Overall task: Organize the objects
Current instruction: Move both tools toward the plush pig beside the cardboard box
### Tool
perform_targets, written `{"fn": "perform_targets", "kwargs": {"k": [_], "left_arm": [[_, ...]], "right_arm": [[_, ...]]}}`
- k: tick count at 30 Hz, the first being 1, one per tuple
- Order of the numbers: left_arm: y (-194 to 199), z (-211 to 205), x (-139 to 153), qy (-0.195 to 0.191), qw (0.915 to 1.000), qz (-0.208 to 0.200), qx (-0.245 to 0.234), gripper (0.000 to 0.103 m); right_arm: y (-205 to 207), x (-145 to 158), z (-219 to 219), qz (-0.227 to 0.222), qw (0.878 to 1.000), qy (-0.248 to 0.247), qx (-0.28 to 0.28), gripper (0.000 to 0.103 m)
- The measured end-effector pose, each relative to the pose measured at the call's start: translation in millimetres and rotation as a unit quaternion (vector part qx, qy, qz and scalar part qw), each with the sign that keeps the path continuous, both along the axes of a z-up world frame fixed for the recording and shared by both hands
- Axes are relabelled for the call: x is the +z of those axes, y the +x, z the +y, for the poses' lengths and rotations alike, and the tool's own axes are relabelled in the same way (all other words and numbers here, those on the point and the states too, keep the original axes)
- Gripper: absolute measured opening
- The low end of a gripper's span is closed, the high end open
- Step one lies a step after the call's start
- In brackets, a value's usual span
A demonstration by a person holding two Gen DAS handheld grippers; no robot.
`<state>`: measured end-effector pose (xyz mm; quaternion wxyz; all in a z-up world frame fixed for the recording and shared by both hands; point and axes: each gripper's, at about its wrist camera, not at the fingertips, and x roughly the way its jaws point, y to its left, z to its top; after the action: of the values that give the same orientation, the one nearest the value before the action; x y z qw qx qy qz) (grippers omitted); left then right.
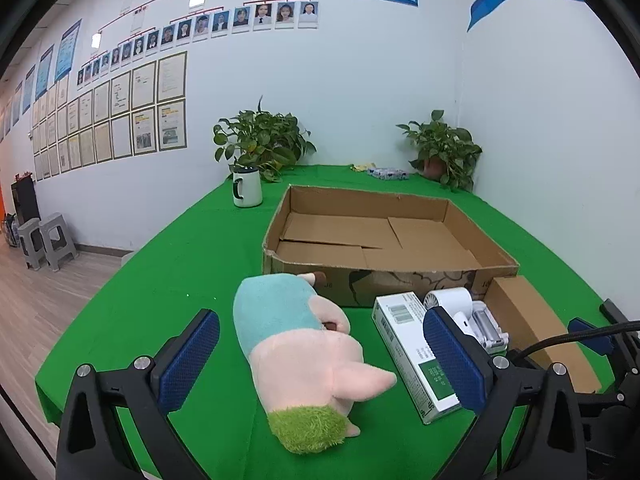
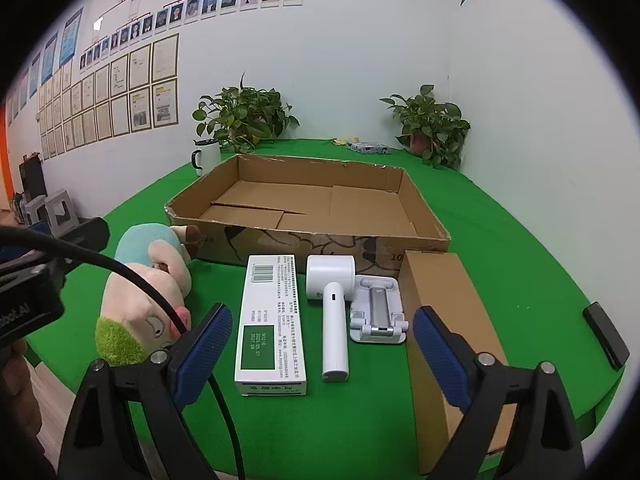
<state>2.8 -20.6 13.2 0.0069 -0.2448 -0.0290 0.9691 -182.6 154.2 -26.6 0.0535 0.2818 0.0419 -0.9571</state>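
Note:
A plush pig [image 1: 300,356] with a teal shirt and green hair lies on the green table between the wide-spread fingers of my open left gripper [image 1: 320,354], untouched by the pads. Right of it lie a white and green carton [image 1: 416,354], a white handheld fan [image 2: 334,308], a white folding stand [image 2: 378,312] and a long brown box [image 2: 444,320]. My right gripper [image 2: 322,350] is open above the carton [image 2: 272,324] and fan, holding nothing. An empty shallow cardboard tray [image 2: 308,208] stands behind the row. The pig [image 2: 148,292] shows at the left of the right wrist view.
A white mug [image 1: 247,188] and two potted plants [image 1: 264,142] [image 1: 444,152] stand at the back of the table, with a small patterned pack [image 1: 388,173] between them. A black flat object [image 2: 606,334] lies near the right table edge. Grey stools [image 1: 46,240] stand on the floor at left.

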Motion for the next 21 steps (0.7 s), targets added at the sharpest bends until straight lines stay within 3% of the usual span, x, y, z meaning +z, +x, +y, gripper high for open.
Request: {"fn": "perform_targets", "kwargs": {"k": [10,21], "left_arm": [[-21,18,-23,-0.01,0.9984,-0.051,-0.024,0.103],[-24,15,-36,0.004,0.9982,-0.056,-0.021,0.103]], "right_arm": [[-2,-16,3,-0.032,0.999,-0.004,-0.011,0.092],[-5,-24,0,-0.05,0.999,-0.011,0.002,0.092]]}}
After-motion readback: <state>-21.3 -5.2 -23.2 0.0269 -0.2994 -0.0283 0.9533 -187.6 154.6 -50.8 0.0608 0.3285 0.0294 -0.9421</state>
